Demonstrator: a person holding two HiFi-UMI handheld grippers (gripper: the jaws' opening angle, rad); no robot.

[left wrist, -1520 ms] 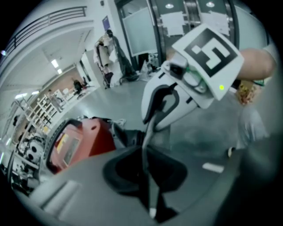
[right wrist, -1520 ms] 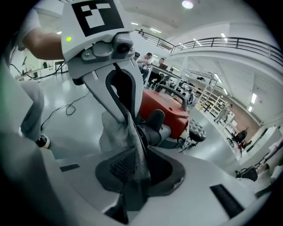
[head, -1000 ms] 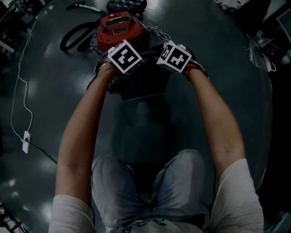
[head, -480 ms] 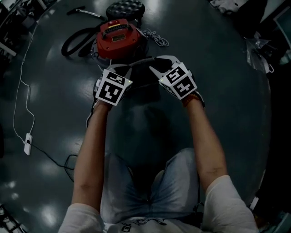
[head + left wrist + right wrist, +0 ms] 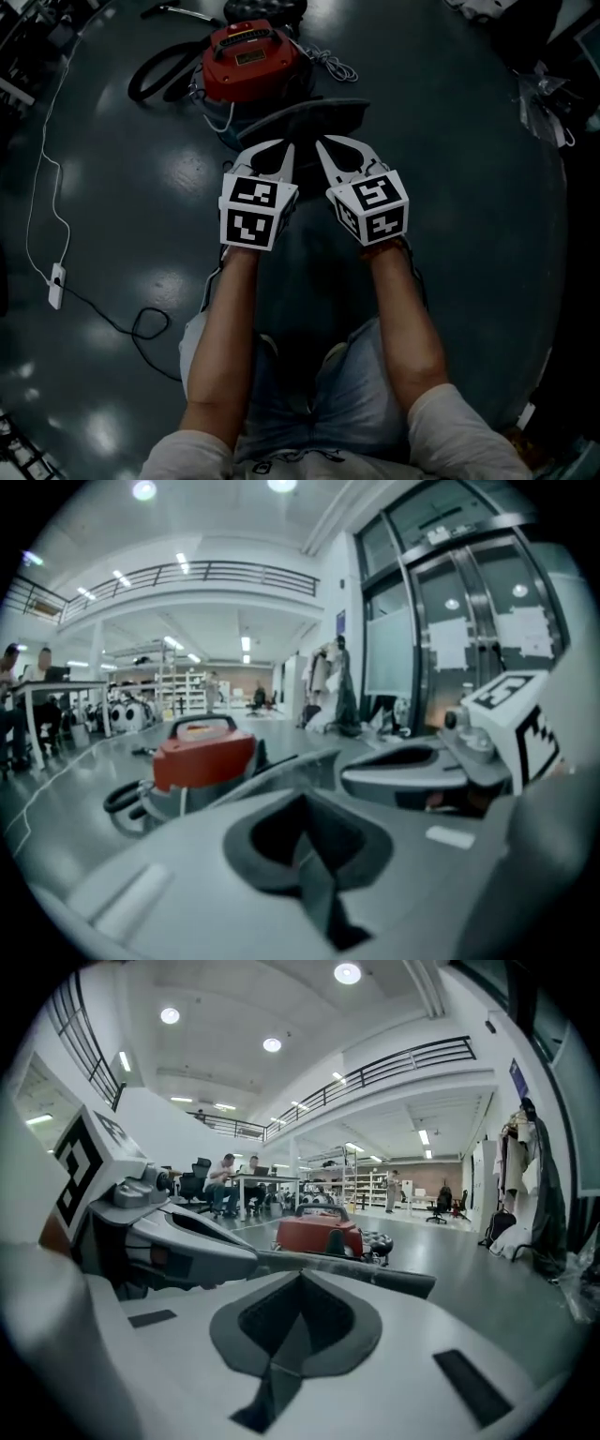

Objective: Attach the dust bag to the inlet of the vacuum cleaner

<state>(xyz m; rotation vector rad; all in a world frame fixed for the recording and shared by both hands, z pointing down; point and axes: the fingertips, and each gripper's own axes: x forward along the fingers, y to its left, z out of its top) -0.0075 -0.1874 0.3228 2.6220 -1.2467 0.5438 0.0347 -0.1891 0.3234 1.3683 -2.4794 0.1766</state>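
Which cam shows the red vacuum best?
Head view: the vacuum is seen whole from above, with its hose and cord. The left gripper view shows it side-on, handle up, base hidden. The right gripper view shows it small, its lower part behind the bag.

Head camera stares steeply down at the floor (image 5: 469,234); both gripper views skim low, sharing the vacuum cleaner (image 5: 251,61) ahead.

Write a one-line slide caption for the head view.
Just closed, left claw and right claw pinch the dust bag near the red vacuum cleaner.
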